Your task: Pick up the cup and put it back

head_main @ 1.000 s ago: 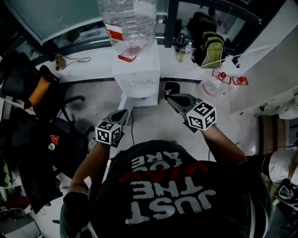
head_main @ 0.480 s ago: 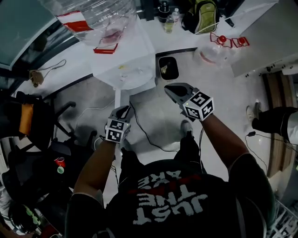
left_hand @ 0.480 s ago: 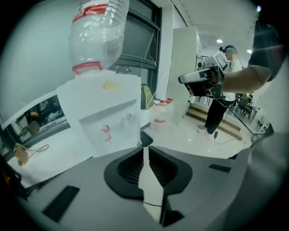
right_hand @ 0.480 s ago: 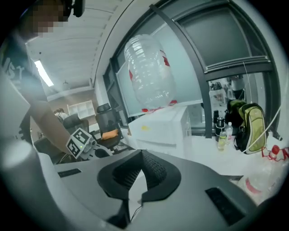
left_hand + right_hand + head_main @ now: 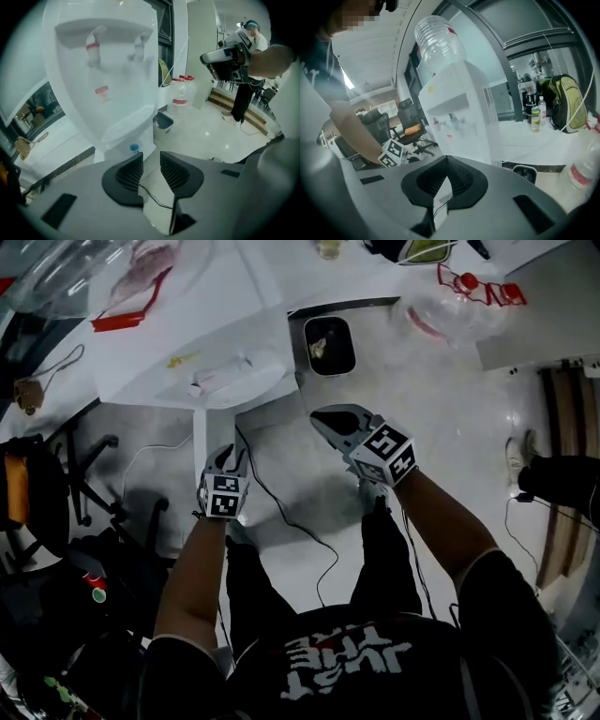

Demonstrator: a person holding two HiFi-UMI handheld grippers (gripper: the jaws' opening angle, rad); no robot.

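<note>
White dispenser (image 5: 461,110) before closed right claw (image 5: 446,159)

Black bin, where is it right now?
In the head view, the black bin sits on the floor at top centre, just right of the white water dispenser.

Water dispenser (image 5: 216,348) is blocking everything straight ahead, with a small bin (image 5: 307,348) sitting just beside it on the right. Black cable (image 5: 281,515) is trailing across the floor (image 5: 441,427), office chair (image 5: 47,502) is crowding the left, right side is looking wide open.
</note>
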